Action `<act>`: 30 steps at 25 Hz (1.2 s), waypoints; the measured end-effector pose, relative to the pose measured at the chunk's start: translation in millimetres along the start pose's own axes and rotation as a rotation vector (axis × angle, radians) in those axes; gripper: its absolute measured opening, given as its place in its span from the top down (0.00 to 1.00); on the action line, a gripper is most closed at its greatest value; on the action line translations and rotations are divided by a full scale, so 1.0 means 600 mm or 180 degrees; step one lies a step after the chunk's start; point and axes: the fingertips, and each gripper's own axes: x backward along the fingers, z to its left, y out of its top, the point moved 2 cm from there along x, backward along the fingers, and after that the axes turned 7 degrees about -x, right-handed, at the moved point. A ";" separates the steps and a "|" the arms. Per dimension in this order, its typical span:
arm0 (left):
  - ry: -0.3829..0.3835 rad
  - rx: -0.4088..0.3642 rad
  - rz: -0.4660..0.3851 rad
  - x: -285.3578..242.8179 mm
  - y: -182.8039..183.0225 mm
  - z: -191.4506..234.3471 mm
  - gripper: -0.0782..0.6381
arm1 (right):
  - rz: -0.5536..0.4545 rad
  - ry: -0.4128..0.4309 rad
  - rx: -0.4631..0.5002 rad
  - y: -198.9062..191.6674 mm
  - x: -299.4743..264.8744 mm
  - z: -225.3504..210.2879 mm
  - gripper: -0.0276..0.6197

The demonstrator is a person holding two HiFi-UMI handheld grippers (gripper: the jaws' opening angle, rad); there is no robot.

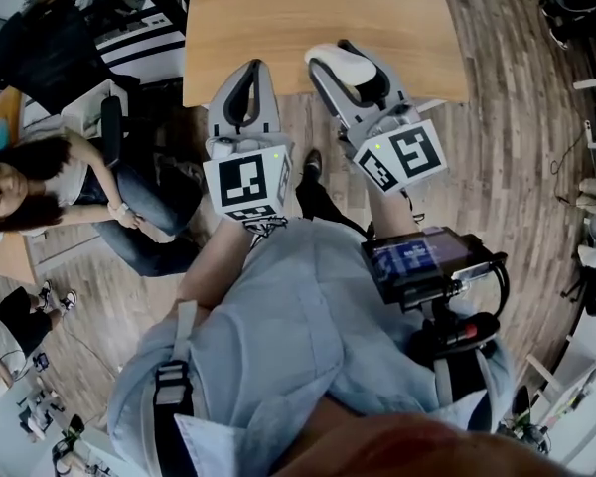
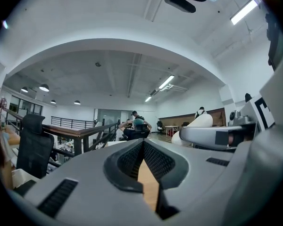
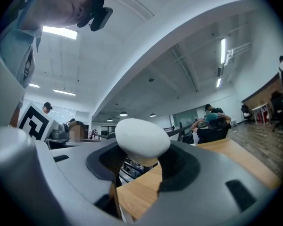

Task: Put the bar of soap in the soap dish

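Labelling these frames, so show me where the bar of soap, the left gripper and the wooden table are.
bar of soap point(image 3: 141, 136): right gripper view, its rounded white top.
left gripper point(image 2: 143, 144): left gripper view, where its closed fingertips meet.
wooden table point(image 1: 308, 8): head view, bare tabletop.

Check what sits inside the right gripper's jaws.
A white oval bar of soap, clamped by the right gripper. Its gripped sides are hidden behind the dark pads.
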 end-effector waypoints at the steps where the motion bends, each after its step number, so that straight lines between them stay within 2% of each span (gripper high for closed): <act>1: -0.0002 -0.0003 0.0009 -0.034 -0.004 0.000 0.88 | 0.0025 -0.0006 -0.0027 -0.003 -0.017 -0.029 0.64; 4: 0.0004 -0.0033 0.0062 -0.145 -0.009 -0.004 0.88 | 0.0080 0.0005 -0.0108 0.000 -0.069 -0.118 0.64; 7: 0.0017 -0.0117 0.0049 -0.201 0.012 0.006 0.88 | 0.0062 0.0063 -0.0143 0.015 -0.109 -0.150 0.64; 12: 0.0083 -0.0279 -0.0053 -0.194 0.062 0.034 0.88 | -0.0059 0.0190 -0.0134 0.044 -0.137 -0.123 0.64; 21: 0.0192 -0.0249 -0.0131 -0.179 0.085 0.044 0.88 | -0.0134 0.0290 -0.0044 0.073 -0.154 -0.114 0.64; 30: 0.0333 -0.0194 -0.0229 -0.190 0.093 0.086 0.88 | -0.0087 0.0344 0.0063 0.086 -0.199 -0.115 0.64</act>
